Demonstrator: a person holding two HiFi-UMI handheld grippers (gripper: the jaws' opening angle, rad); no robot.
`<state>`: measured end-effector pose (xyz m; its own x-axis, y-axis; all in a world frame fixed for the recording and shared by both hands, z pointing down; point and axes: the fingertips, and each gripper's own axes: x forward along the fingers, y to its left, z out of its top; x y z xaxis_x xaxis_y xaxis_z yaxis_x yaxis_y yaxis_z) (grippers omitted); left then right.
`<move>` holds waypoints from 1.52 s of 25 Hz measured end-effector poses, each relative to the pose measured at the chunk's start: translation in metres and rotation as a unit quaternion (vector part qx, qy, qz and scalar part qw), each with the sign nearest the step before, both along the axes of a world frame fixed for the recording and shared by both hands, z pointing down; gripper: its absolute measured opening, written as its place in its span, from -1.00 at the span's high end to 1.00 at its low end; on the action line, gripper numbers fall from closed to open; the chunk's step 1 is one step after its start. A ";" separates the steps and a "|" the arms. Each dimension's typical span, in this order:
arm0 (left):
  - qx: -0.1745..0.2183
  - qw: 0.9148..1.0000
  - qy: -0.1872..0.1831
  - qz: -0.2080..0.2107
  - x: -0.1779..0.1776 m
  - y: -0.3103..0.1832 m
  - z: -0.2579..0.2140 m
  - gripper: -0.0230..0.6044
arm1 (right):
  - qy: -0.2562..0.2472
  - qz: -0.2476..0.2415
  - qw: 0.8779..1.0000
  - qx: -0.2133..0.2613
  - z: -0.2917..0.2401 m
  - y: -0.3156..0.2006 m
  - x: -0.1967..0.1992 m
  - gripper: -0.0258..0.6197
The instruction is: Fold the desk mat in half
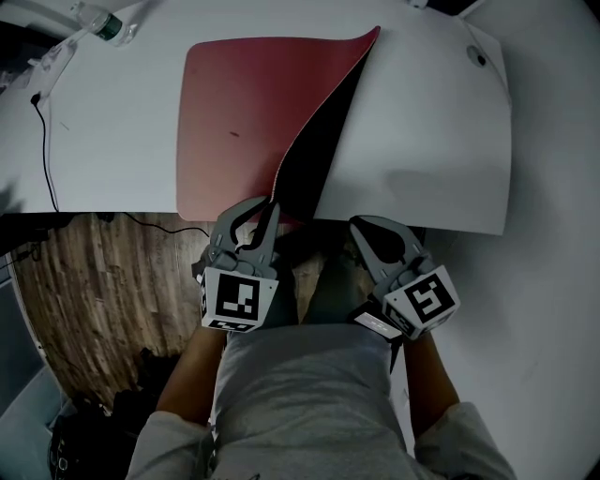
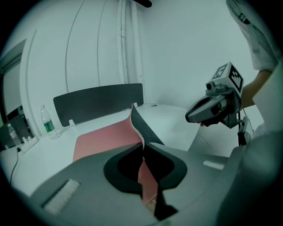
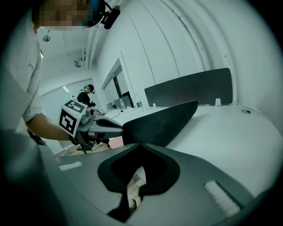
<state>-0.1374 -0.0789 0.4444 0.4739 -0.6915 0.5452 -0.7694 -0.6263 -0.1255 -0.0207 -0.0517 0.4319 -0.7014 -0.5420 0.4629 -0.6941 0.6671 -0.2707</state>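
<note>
The desk mat (image 1: 230, 122) is red on top and black underneath and lies on the white table (image 1: 431, 141). Its right half is lifted and curled over leftward, so the black underside (image 1: 319, 159) shows. My left gripper (image 1: 265, 208) is shut on the mat's near edge at the table front. In the left gripper view the thin red-and-black edge (image 2: 143, 170) runs between the jaws. My right gripper (image 1: 361, 228) hangs just off the table's front edge, right of the mat, shut with nothing in it. In the right gripper view the raised black flap (image 3: 163, 123) stands ahead.
A water bottle (image 1: 103, 23) and a black cable (image 1: 44, 141) are at the table's far left. A dark divider panel (image 2: 97, 101) runs along the back edge. A round grommet (image 1: 478, 56) sits at the far right. Wooden floor (image 1: 103, 291) lies below the front edge.
</note>
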 end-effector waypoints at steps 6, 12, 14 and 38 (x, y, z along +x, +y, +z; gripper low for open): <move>-0.004 1.000 0.013 -0.009 -0.035 0.006 -0.001 0.81 | 0.001 -0.004 1.000 0.003 -0.002 0.001 -0.029 0.90; -0.016 0.999 0.017 -0.027 -0.070 0.015 0.011 0.81 | 0.005 -0.007 1.000 0.001 -0.005 0.003 -0.060 0.90; -0.025 0.999 0.018 -0.031 -0.079 0.018 0.018 0.81 | 0.005 -0.012 1.000 0.001 -0.005 0.005 -0.067 0.90; -0.068 0.994 0.005 -0.089 -0.164 0.031 0.061 0.80 | 0.014 -0.051 0.999 -0.009 0.011 0.005 -0.134 0.90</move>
<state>-0.3011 -0.0476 0.5054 0.3557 -0.6849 0.6359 -0.8707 -0.4901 -0.0408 -0.1542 -0.0463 0.4426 -0.7385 -0.4601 0.4929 -0.6309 0.7293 -0.2645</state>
